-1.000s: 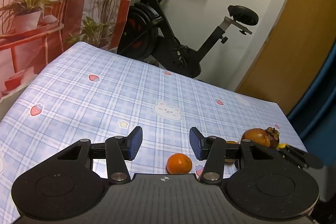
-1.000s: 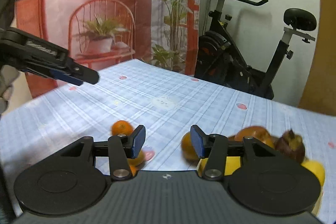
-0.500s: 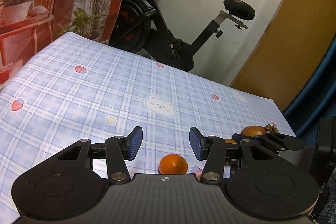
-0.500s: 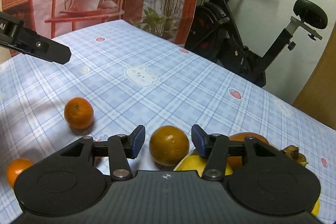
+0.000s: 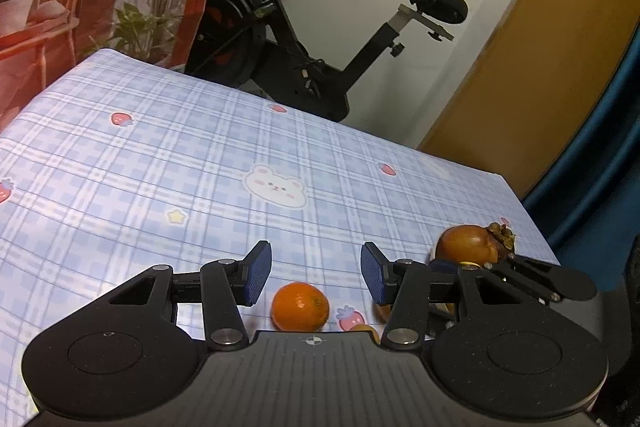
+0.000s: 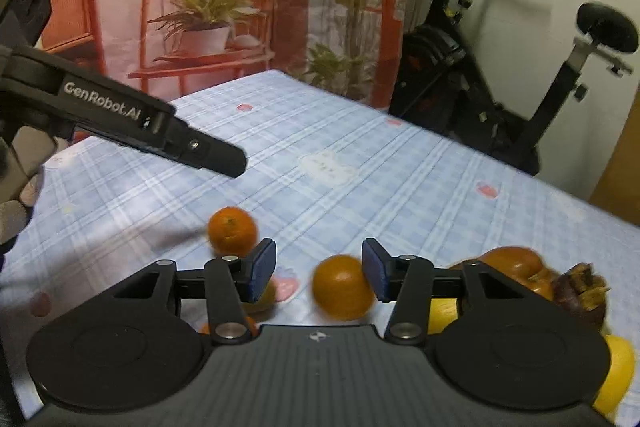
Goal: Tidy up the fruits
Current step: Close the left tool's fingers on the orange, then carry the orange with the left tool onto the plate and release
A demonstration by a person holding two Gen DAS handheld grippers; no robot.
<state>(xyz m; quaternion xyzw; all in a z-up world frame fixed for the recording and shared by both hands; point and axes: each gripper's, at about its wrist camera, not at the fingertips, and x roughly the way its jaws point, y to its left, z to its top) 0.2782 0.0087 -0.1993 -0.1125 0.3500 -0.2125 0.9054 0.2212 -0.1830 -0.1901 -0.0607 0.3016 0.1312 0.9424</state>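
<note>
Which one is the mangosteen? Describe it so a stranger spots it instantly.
On the blue checked tablecloth, find the fruit pile at the right. Beside the orange-brown persimmon lies the mangosteen: the only dark purple fruit, with a dry brown calyx.

Two black two-finger grippers with blue pads are counted: the left gripper (image 5: 316,273) and the right gripper (image 6: 319,269); two small round orange mandarins are made out, the open mandarin (image 6: 232,231) and the half-hidden mandarin (image 6: 248,325); one larger round orange (image 6: 340,287) is seen; one small greenish-yellow fruit (image 6: 267,297) is partly covered; one glossy brown-orange persimmon (image 6: 512,263) is counted; one dark purple mangosteen (image 6: 580,295) is counted; yellow fruit (image 6: 618,375) is shown in two patches, and whether one piece or two cannot be told; one blue checked tablecloth (image 5: 160,167), one white bear print (image 5: 275,185) and one black exercise bike (image 5: 304,67) are counted.
</note>
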